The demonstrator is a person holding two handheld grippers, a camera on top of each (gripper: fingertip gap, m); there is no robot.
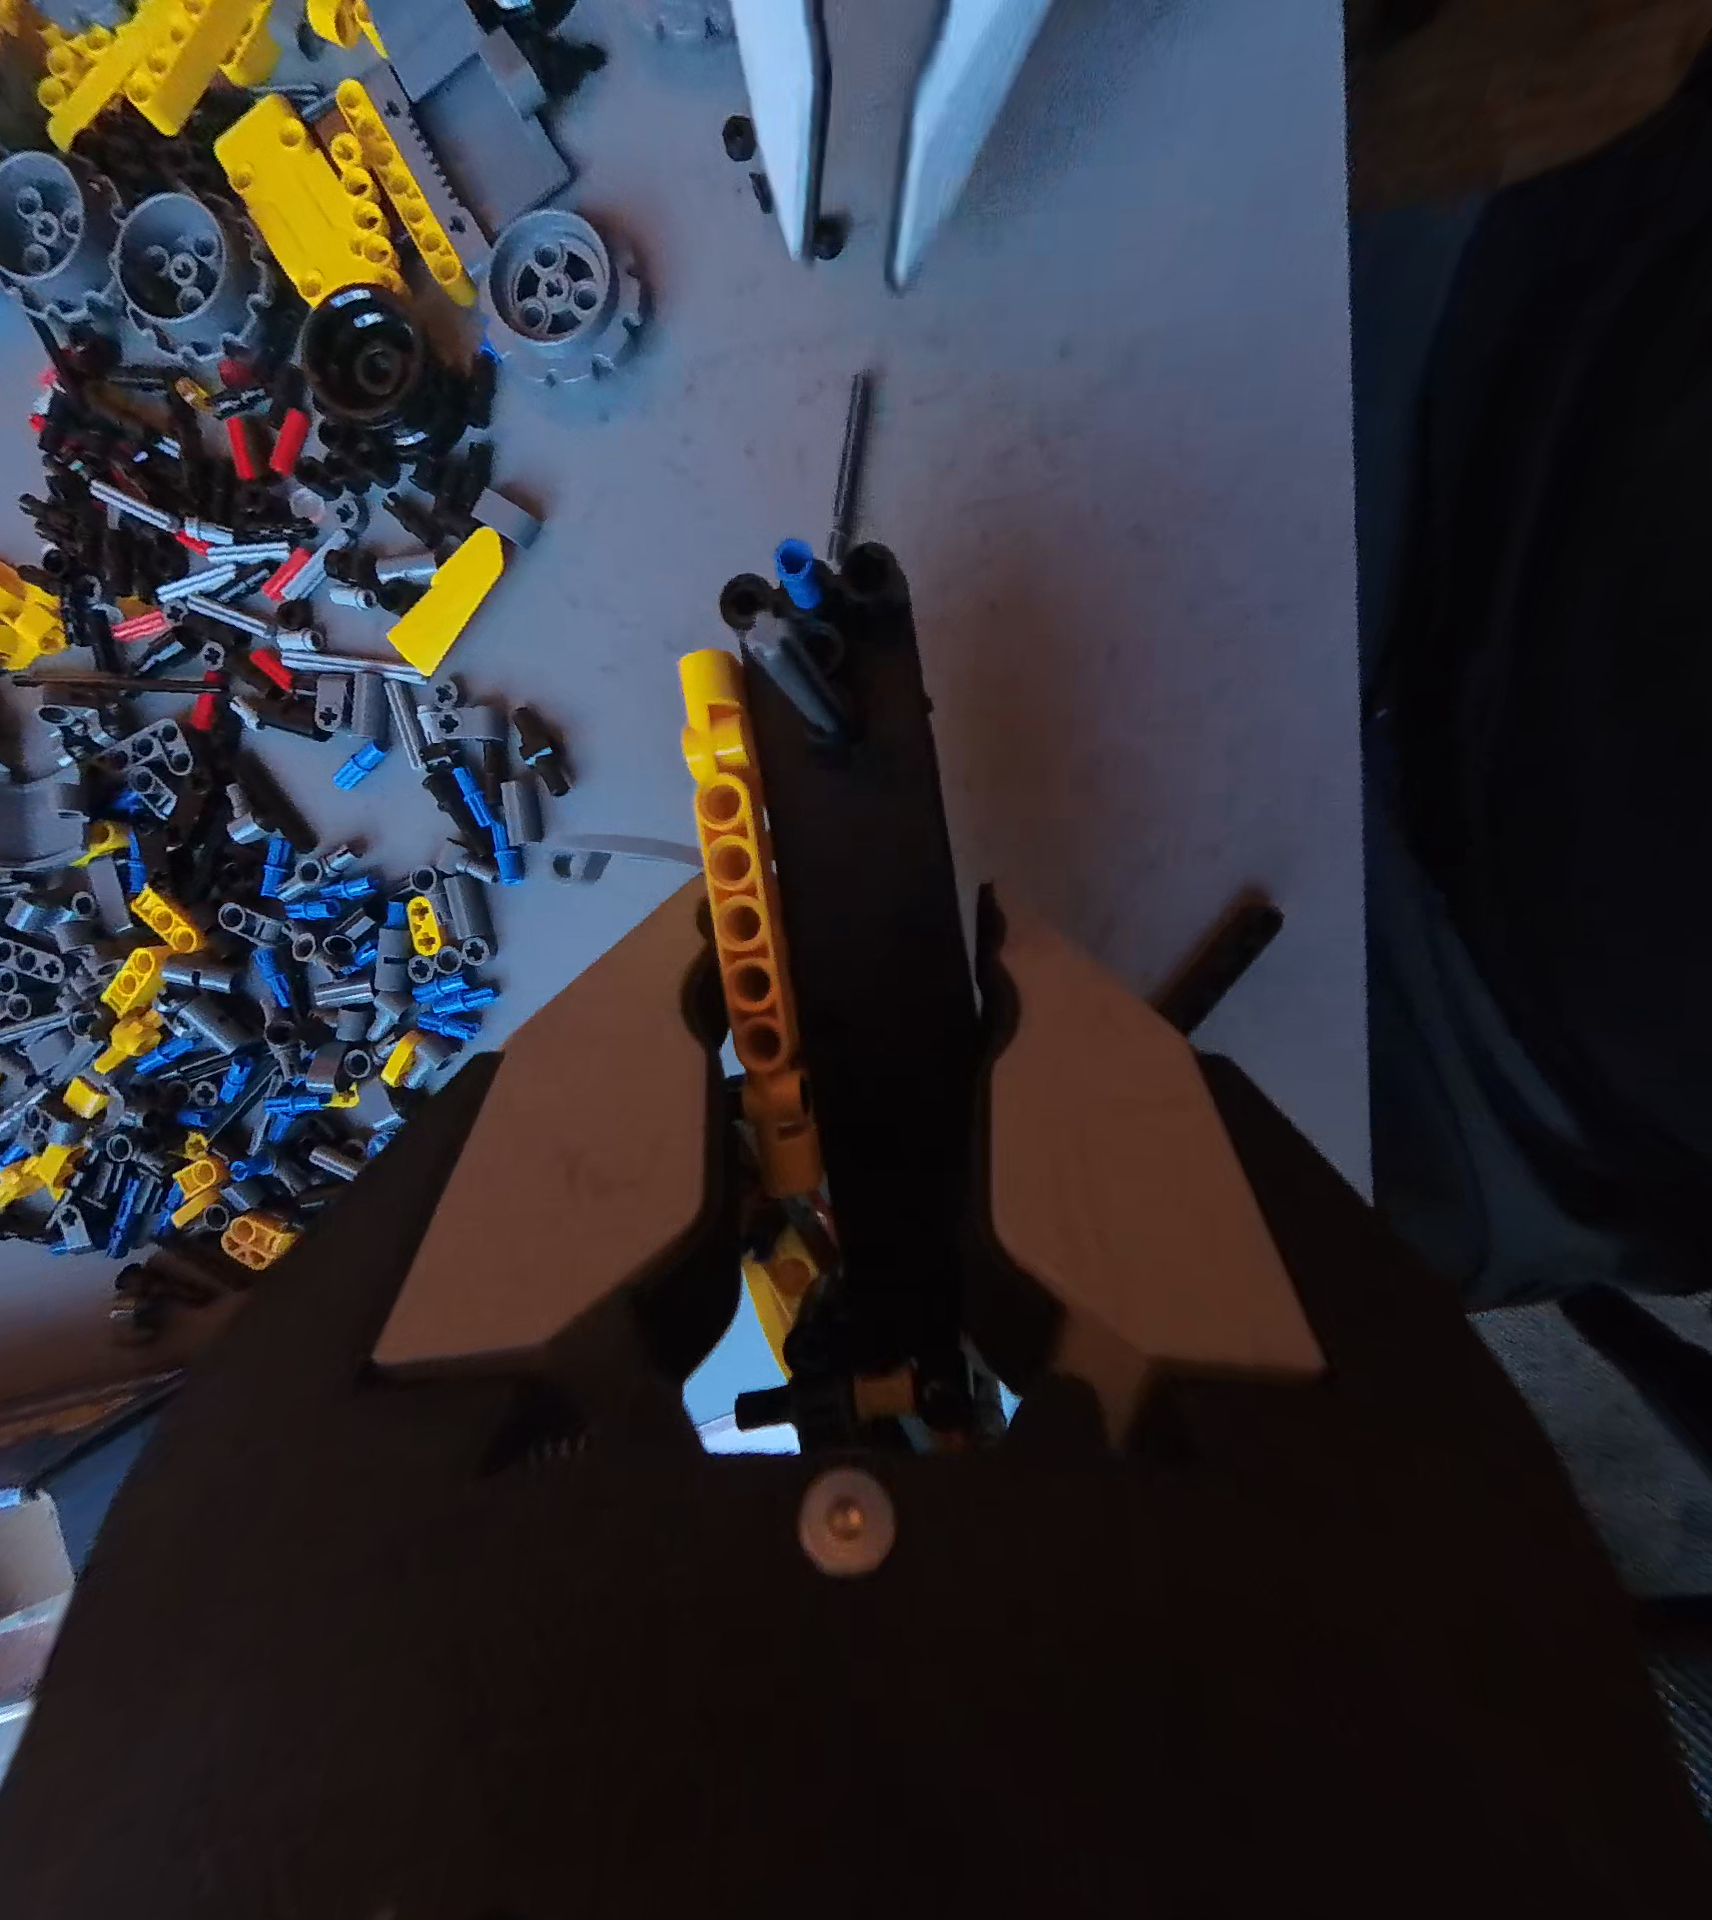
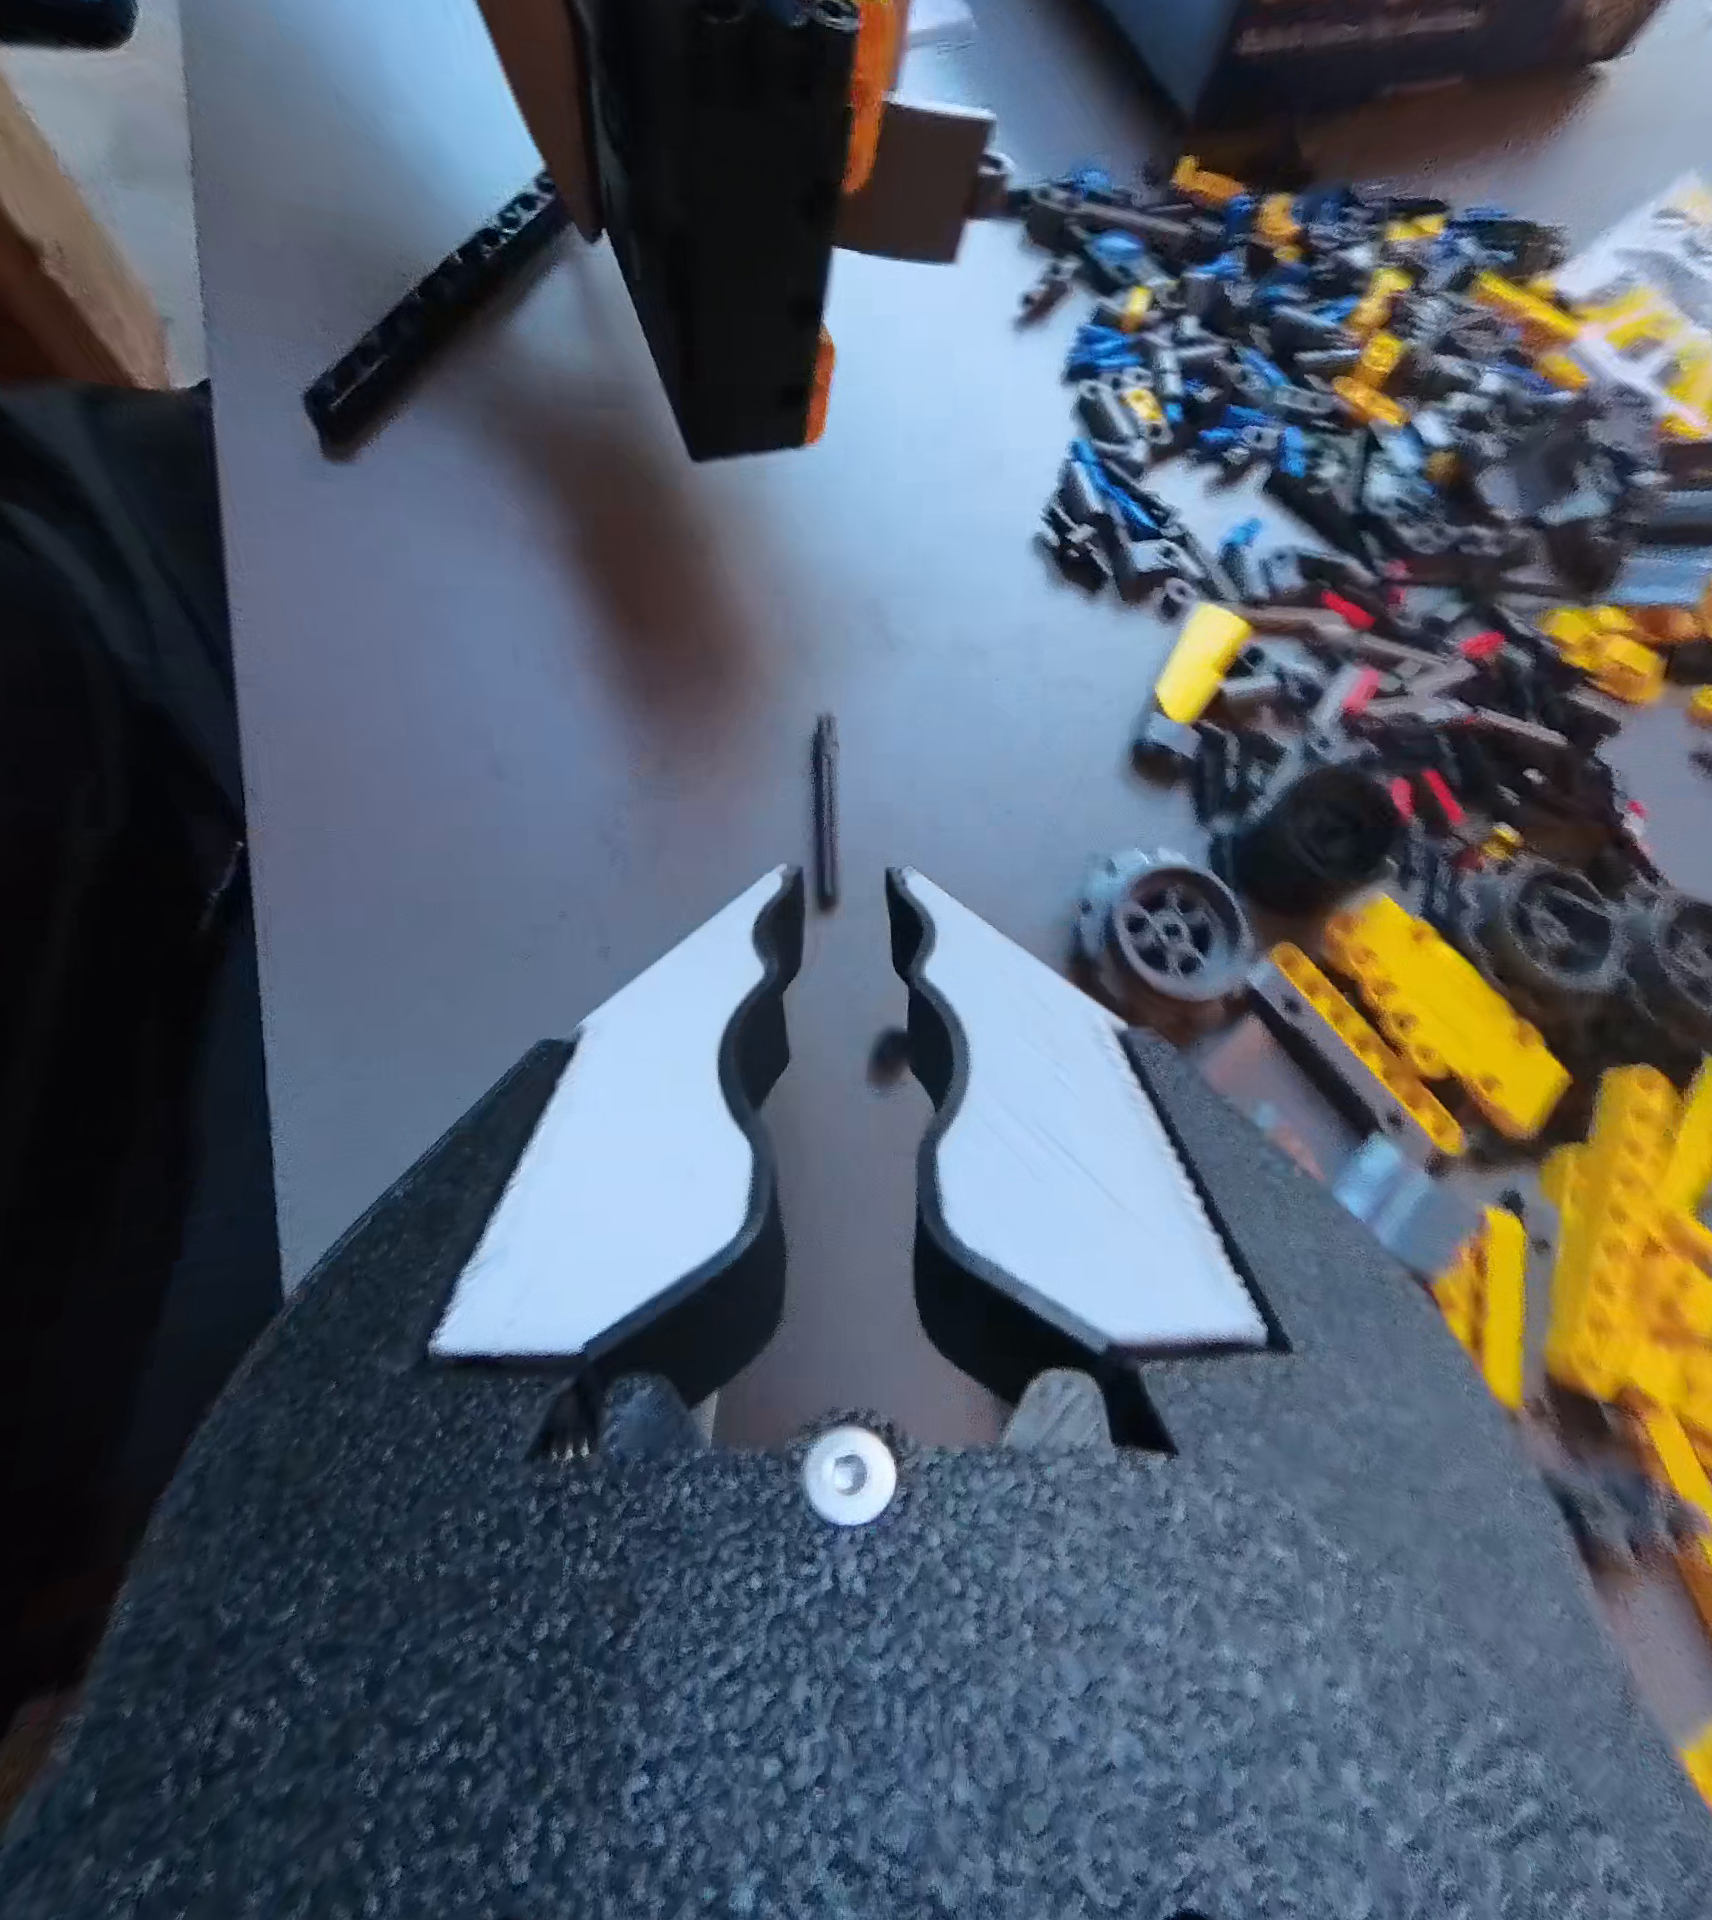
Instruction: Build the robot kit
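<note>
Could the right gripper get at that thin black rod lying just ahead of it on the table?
Probably yes. The right gripper is open and empty, and the thin black rod lies alone on the bare grey table, roughly in line with the gap between its fingertips, with nothing between them.

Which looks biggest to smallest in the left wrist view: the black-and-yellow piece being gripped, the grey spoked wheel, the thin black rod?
1. black-and-yellow piece, though it sits nearest the camera, which inflates it.
2. grey spoked wheel.
3. thin black rod, though its length roughly rivals the wheel.

Left hand-held gripper (image 1: pixel 836 935) clamped; right hand-held gripper (image 2: pixel 844 878) apparently parted, empty.
</note>
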